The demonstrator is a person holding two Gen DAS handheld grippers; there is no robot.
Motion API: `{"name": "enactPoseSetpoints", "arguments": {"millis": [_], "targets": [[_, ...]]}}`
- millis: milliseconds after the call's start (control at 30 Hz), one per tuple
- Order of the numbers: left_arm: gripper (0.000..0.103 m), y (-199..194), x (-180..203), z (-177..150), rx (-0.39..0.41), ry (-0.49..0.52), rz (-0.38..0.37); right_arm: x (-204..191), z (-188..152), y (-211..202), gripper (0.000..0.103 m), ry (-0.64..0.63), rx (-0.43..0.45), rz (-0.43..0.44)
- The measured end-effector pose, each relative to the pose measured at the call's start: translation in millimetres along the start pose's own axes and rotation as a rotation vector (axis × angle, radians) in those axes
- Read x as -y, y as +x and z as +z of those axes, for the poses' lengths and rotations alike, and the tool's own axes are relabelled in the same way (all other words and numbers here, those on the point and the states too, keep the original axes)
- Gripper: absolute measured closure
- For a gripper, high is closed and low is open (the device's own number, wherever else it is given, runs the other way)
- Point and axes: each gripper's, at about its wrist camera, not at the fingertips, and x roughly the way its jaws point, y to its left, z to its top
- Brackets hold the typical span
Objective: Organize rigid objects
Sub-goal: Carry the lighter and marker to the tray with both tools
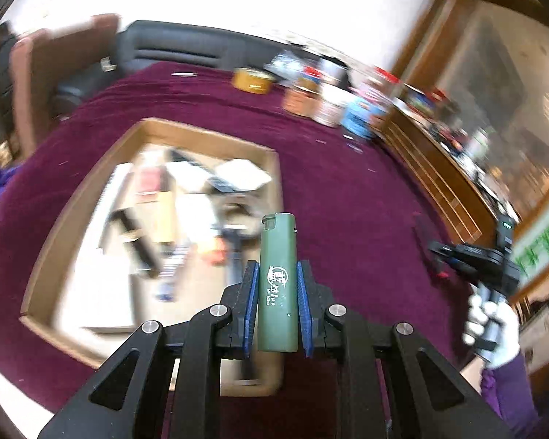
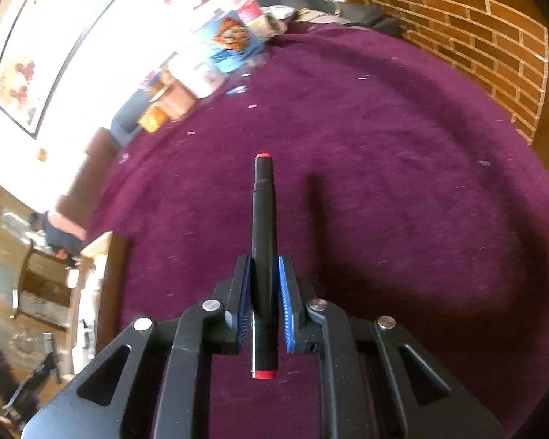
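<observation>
Black linkage arms fill the bottom of the left wrist view, and between them the left gripper [image 1: 277,274] has its blue-padded fingers [image 1: 251,292] closed on a green lighter [image 1: 277,285]. That lighter stands lengthwise along the fingers, its cap end pointing forward and white print on its side. It hangs above the near right corner of a shallow cardboard box [image 1: 274,168], whose contents are too blurred to name beyond pale cards and dark sticks. This box lies on a tabletop [image 1: 347,190] covered in deep purple cloth. Farther back on the cloth stand a yellow tin [image 1: 252,79] and a row of cups and packets [image 1: 333,102], all blurred. At the right edge of this view a white-gloved hand [image 1: 494,329] holds the other gripper's handle.

From the right wrist view, the right gripper [image 2: 263,281] has its blue-padded fingers [image 2: 284,300] pressed against a black marker [image 2: 262,241] with red at both ends. It runs forward along the fingers, well past their tips, above bare purple cloth [image 2: 384,183]. A corner of the cardboard box [image 2: 99,245] shows at the left. Behind the cloth stands a brick-patterned wall [image 2: 475,29].
</observation>
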Motion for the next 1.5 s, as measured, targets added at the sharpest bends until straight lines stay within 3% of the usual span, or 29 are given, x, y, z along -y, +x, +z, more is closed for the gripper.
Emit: {"name": "enactPoseSetpoints", "arguments": {"millis": [133,367,567,733,800,867,933,1100,1267,1500], "targets": [[0.087,4.4,-44.3,-5.7,-0.019,-0.099,0.075,-27.8,-6.7,3.9,0.091,-0.030,-0.028,0.068],[0.086,15.4,-72.5,-10.0,-0.047,-0.159,0.129,-81.5,-23.3,13.9,0.091,-0.110,-0.082,0.166],[0.086,27.7,-56.6,-12.7,-0.090,-0.128,0.095,-124.9,-41.9,29.0,0.091,-0.161,-0.157,0.258],[0.086,40.2,-50.3,-22.2,-0.145,-0.127,0.111,-160.6,-56.9,47.7,0.090,-0.203,-0.224,0.314],[0.081,42.3,-44.6,-23.5,-0.148,-0.101,0.133,-178.8,-64.8,58.5,0.090,-0.225,-0.254,0.328],[0.069,41.7,-42.3,-22.4,-0.148,-0.105,0.106,-196.9,-73.1,69.4,0.090,-0.248,-0.286,0.341],[0.062,37.3,-42.0,-21.0,-0.131,-0.113,0.111,-212.5,-80.0,77.6,0.090,-0.276,-0.306,0.347],[0.060,8.5,-55.7,-19.1,-0.036,-0.140,0.112,-257.2,-97.0,110.2,0.090,-0.319,-0.376,0.367],[0.051,-22.9,-79.2,-18.9,0.054,-0.171,0.155,-293.6,-104.4,152.0,0.090,-0.331,-0.424,0.340],[0.050,-36.7,-116.9,-21.9,0.086,-0.232,0.177,-323.8,-121.9,200.4,0.090,-0.320,-0.516,0.325]]}}
